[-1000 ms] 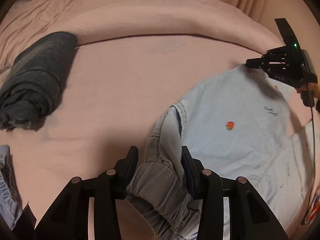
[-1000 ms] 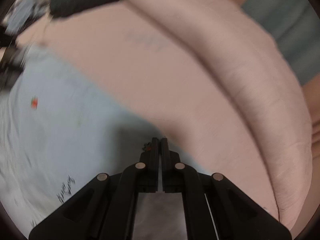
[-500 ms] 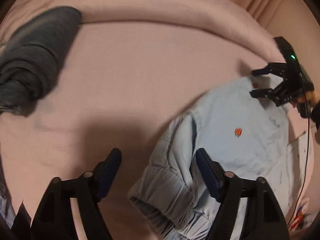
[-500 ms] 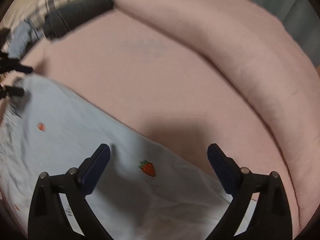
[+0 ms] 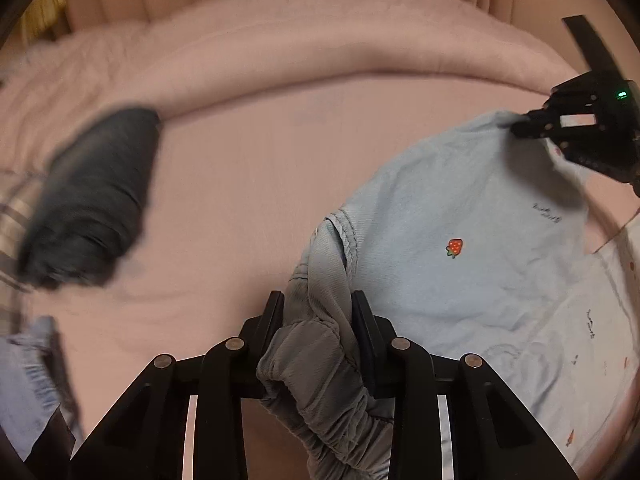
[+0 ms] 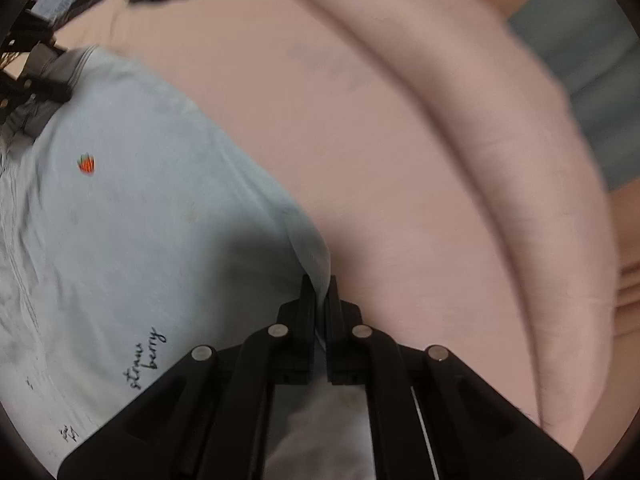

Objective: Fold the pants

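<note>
Light blue pants [image 5: 460,216] with small strawberry prints lie on the pink bed; they also show in the right wrist view [image 6: 132,224]. My left gripper [image 5: 318,308] is shut on the bunched elastic waistband at one corner. My right gripper [image 6: 319,292] is shut on the pants' far edge, pinching a thin fold. In the left wrist view the right gripper [image 5: 520,128] shows at the upper right, holding the far corner. In the right wrist view the left gripper [image 6: 56,88] shows at the far left edge, on the grey waistband.
A dark grey rolled garment [image 5: 92,196] lies on the bed [image 5: 248,184] to the left. A plaid cloth [image 5: 12,216] and a pale blue garment [image 5: 28,384] sit at the left edge. A rolled pink duvet [image 6: 480,128] borders the far side; curtains hang behind.
Half a second ago both grippers were open over the pants. Now both have shut on the fabric again, the left on the waistband, the right on the far edge.
</note>
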